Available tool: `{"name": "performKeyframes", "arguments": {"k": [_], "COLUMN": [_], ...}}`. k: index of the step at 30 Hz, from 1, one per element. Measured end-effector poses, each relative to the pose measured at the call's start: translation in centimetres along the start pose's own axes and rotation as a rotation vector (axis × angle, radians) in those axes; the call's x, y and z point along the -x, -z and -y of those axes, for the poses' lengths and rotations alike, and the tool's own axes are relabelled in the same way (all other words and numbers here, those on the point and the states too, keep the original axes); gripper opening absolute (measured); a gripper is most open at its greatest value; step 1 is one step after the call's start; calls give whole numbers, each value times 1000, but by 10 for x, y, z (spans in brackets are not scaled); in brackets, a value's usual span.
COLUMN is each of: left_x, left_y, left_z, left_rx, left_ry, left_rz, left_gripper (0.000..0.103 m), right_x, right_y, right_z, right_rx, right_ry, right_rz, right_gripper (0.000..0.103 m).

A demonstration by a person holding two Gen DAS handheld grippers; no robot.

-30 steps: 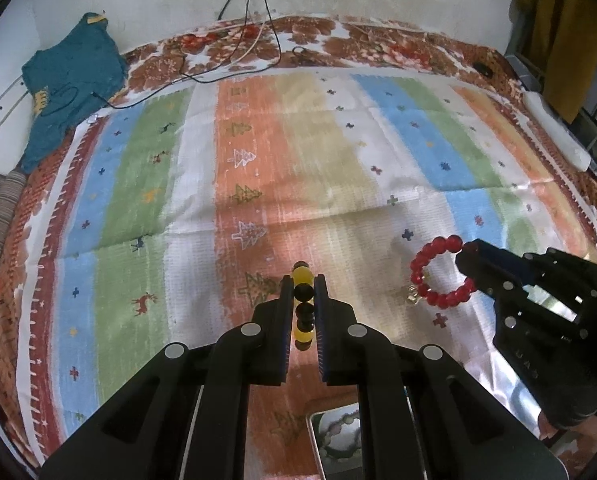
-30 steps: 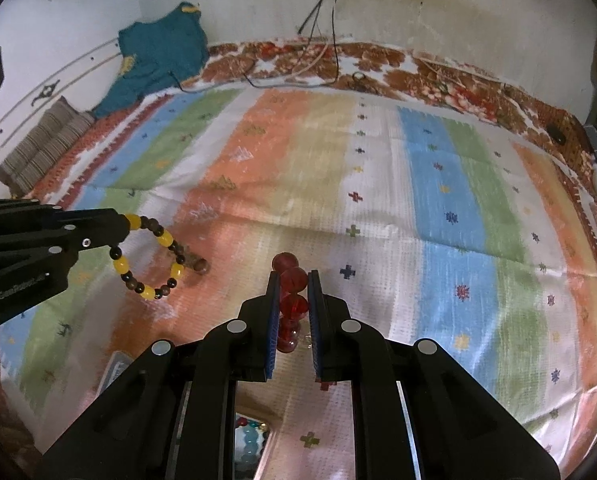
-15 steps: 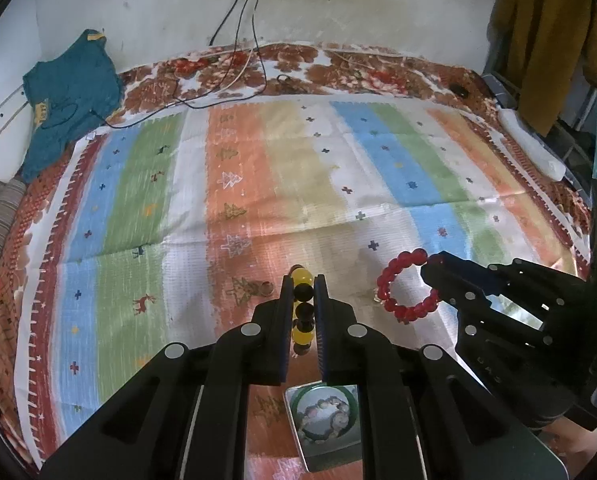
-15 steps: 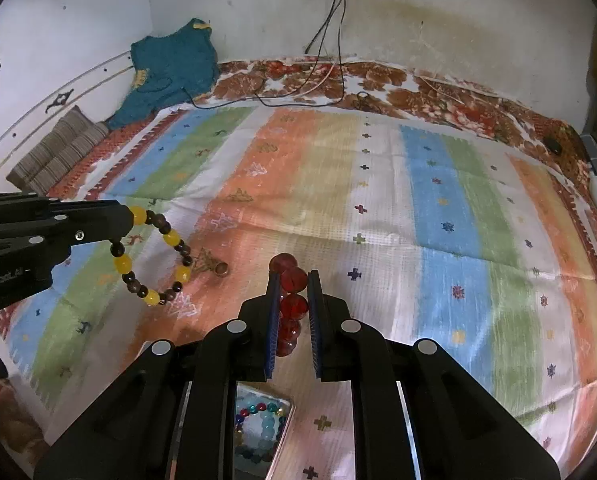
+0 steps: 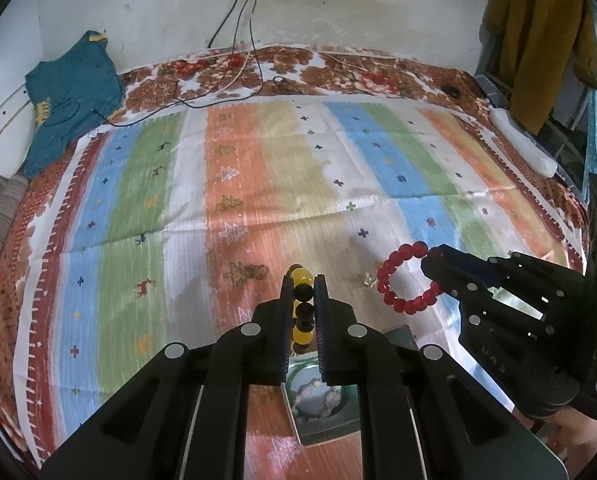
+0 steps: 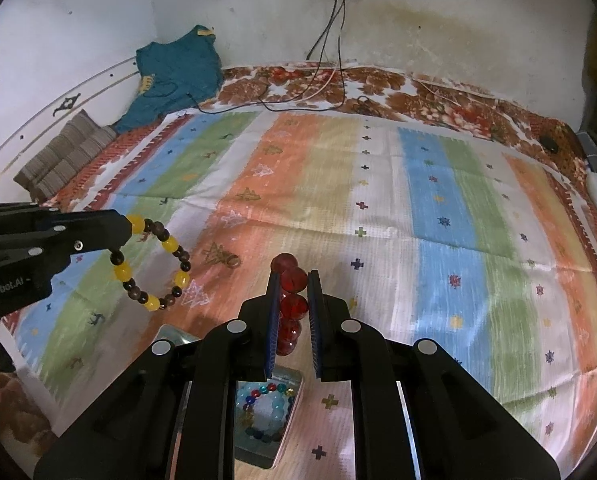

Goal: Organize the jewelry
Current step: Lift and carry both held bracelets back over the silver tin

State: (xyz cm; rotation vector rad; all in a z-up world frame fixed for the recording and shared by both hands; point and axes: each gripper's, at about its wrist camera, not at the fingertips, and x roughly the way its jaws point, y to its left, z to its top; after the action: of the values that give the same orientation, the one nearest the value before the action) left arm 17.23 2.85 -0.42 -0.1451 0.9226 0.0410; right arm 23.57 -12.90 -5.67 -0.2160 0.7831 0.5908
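Yellow-and-dark bracelet (image 5: 301,307): clamped in left gripper (image 5: 302,312). Red bracelet (image 6: 291,304): clamped in right gripper (image 6: 292,312). Both have been lifted off the striped cloth (image 5: 282,184); near tins (image 6: 268,412) now revealed below, so depositing is judged next.

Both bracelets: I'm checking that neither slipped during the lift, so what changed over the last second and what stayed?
Both grippers rose and drew back: more wall shows, and the metal tins below came into view. Nothing was taken or released. The left gripper stays shut on the yellow-and-black bracelet, the right gripper on the red bracelet; each bracelet hangs as before above the striped sheet.
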Motion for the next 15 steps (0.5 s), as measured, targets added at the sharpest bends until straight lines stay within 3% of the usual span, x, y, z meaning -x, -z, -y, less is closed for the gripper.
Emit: {"name": "performKeyframes", "arguments": {"k": [15], "left_x": [18], "left_y": [22], "left_z": [9], "left_rx": [-22], "left_ry": [-4], "left_rz": [12], "left_gripper": [10], "right_x": [21], "right_y": [17], "right_z": [-16], "right_rx": [31], "right_ry": [-18], "right_rz": [9], "right_gripper": [14]}}
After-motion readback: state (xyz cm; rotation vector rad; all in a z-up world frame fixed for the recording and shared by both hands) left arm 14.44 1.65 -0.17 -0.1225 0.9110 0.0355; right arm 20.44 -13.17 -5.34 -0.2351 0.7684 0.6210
